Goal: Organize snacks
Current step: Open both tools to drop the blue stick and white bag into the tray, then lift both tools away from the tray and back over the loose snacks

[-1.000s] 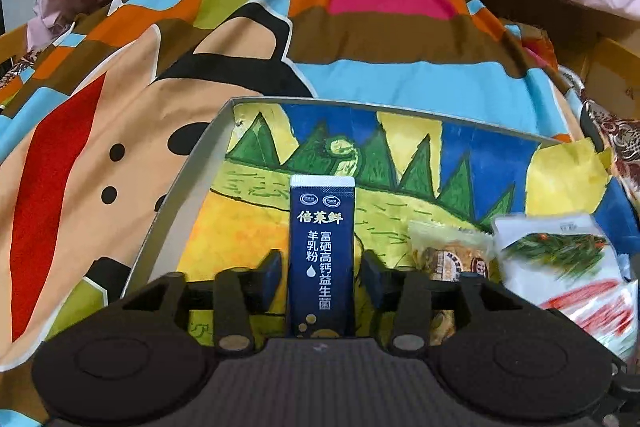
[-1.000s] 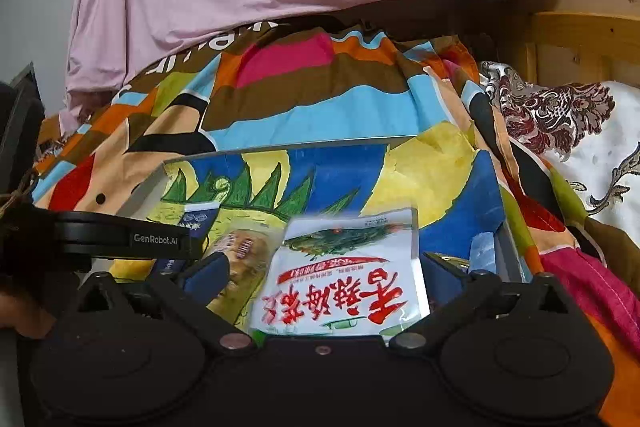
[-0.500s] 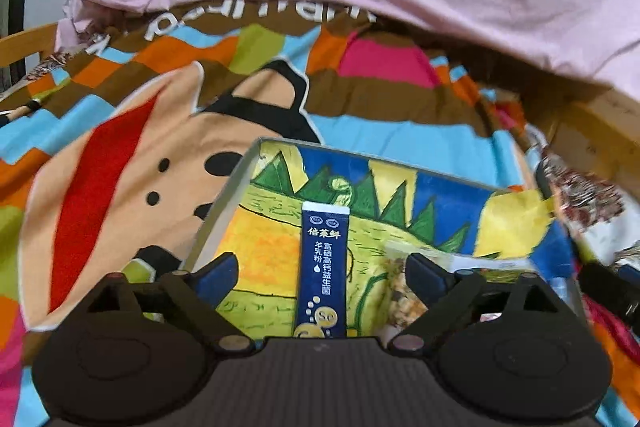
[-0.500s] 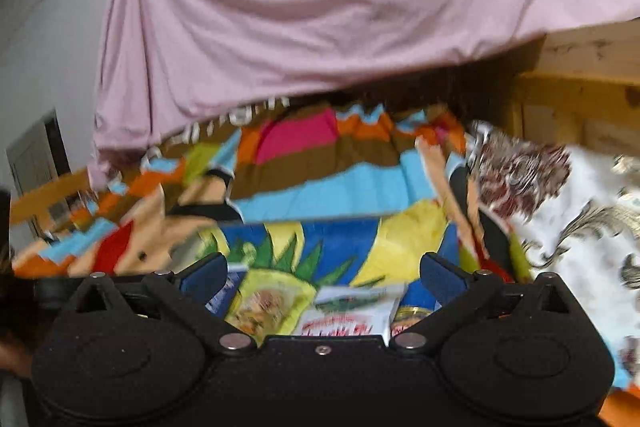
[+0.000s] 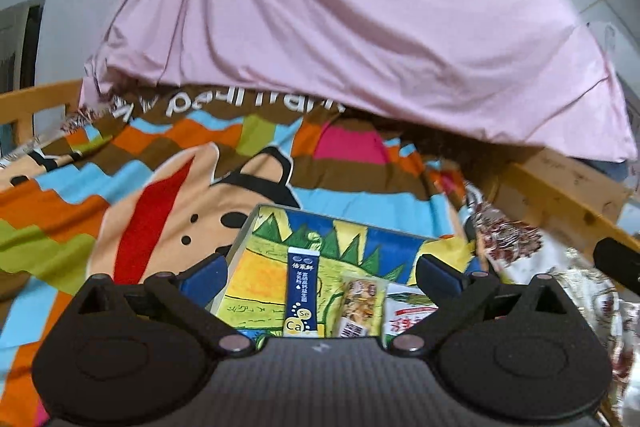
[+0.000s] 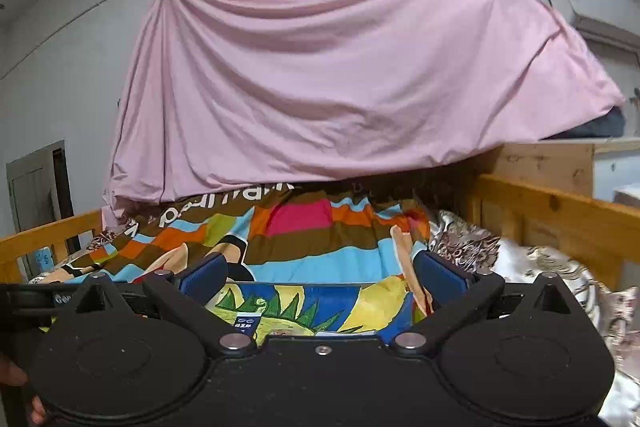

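Three snacks lie side by side in the painted tray on the bed: blue sachet, nut bar, white packet toward the right edge. Left gripper jaws are opening, nothing between them — the right gripper is spread and empty. The next snack is best approached squarely and laid parallel.

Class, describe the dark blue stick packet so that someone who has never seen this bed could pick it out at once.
On the colourful cartoon blanket lies a shallow tray with a dinosaur drawing inside. The dark blue stick packet lies on that drawing, leftmost of three snacks. It alone is narrow and navy with white characters; the packets to its right are yellowish and white.
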`<state>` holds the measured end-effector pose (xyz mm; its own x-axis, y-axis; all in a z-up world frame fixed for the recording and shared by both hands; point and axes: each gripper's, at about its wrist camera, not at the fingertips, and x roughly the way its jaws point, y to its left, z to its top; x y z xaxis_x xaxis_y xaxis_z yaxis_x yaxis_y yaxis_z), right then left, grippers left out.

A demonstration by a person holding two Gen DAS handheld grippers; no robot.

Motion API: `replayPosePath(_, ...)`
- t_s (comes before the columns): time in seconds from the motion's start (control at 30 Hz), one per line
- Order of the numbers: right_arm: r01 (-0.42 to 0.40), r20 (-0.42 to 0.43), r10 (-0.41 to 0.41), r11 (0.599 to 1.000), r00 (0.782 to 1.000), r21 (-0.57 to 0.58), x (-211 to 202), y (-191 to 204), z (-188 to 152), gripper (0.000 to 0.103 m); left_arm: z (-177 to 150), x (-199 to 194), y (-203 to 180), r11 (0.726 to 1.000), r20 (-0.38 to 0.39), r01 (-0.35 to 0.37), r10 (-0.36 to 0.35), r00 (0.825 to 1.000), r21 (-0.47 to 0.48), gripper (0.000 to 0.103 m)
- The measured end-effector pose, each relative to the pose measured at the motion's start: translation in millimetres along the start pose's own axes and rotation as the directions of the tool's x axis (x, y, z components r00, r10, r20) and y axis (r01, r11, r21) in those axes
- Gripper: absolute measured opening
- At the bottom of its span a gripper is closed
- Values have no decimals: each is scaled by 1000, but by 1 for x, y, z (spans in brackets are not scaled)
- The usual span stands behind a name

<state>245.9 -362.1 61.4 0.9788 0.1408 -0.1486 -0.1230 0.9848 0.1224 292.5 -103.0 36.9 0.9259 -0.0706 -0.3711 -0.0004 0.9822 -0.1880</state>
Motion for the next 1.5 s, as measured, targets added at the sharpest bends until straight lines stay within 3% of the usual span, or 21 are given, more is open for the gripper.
replayPosePath(0.23, 20, -11, -20, 998, 1000, -56, -53, 16, -12, 102, -7, -60, 2, 999, 60, 26, -28, 998, 33, 102)
replayPosePath(0.43, 90, 12, -90, 994, 996, -55, -96, 33, -37, 102, -21, -103, 15, 999, 78, 24, -27, 997, 35, 102)
replayPosePath(0.6, 98, 4, -98, 995, 995, -24, -122, 42, -61, 102, -32, -129, 28, 997, 107, 7, -15, 994, 72, 102)
replayPosePath(0.83, 143, 47, -140, 986, 989, -81, -148, 60, -82, 102, -51, -155, 48, 995, 144, -8, -6, 990, 98, 102)
replayPosePath(0.97, 165, 73, -156, 976, 985, -141, -158, 69, -87, 102, -63, -162, 59, 993, 140, -22, 5, 990, 117, 102)
replayPosePath(1.5, 83, -41, -96, 965, 995, -248, -143, 86, -97, 103, -94, -176, 85, 988, 77, -49, 38, 996, 145, 103)
